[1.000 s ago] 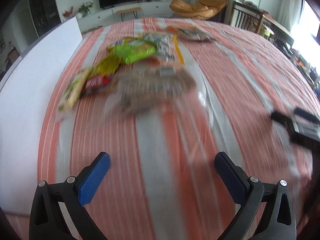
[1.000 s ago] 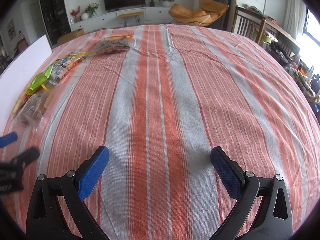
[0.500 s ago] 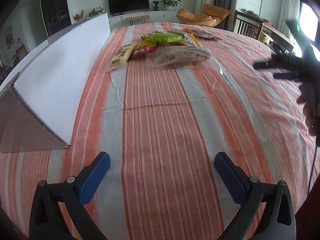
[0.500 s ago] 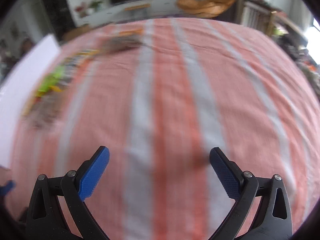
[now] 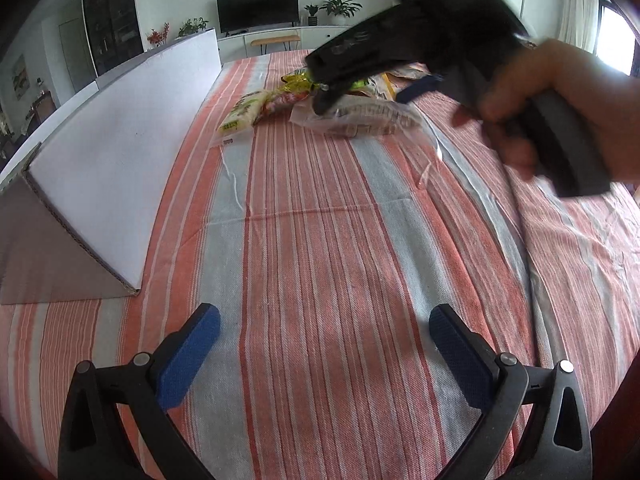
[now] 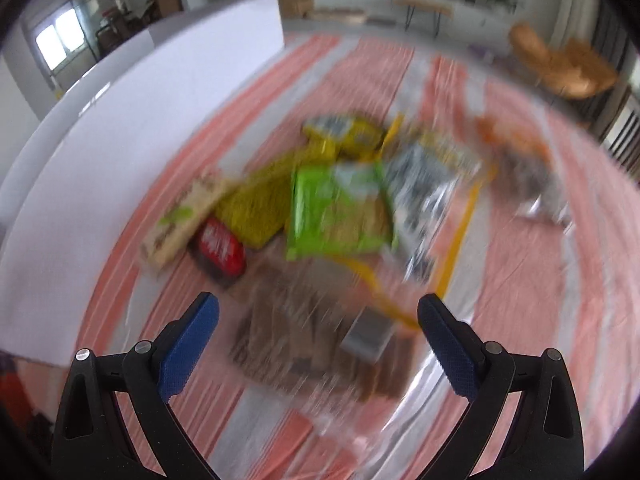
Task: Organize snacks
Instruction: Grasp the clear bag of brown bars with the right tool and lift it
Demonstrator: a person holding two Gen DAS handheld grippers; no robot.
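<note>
Left wrist view first: the orange-and-grey striped woven tablecloth fills nearly everything, and along its left side stands the long white corrugated cardboard box, its near flap folded out flat on the cloth. What lies inside the box cannot be seen from either camera. Next in size is the heap of snack packets, well up the cloth and just beside the far end of the box, all of them lying loose on the table. The right wrist view, heavily blurred, looks down on that heap: a clear crinkly plastic bag of brown biscuits nearest, a bright green foil pouch behind it, a silver-and-yellow printed packet to the right, a yellow mesh-patterned packet and a small red wrapper to the left. The right gripper, held in a hand, hangs over the biscuit bag with its jaws spread wide and nothing between them. The left gripper waits low over bare cloth, likewise released and empty. By my reading the sorting has barely begun: no packet is gripped, the pile is whole, and every snack remains to be carried to the box.
</note>
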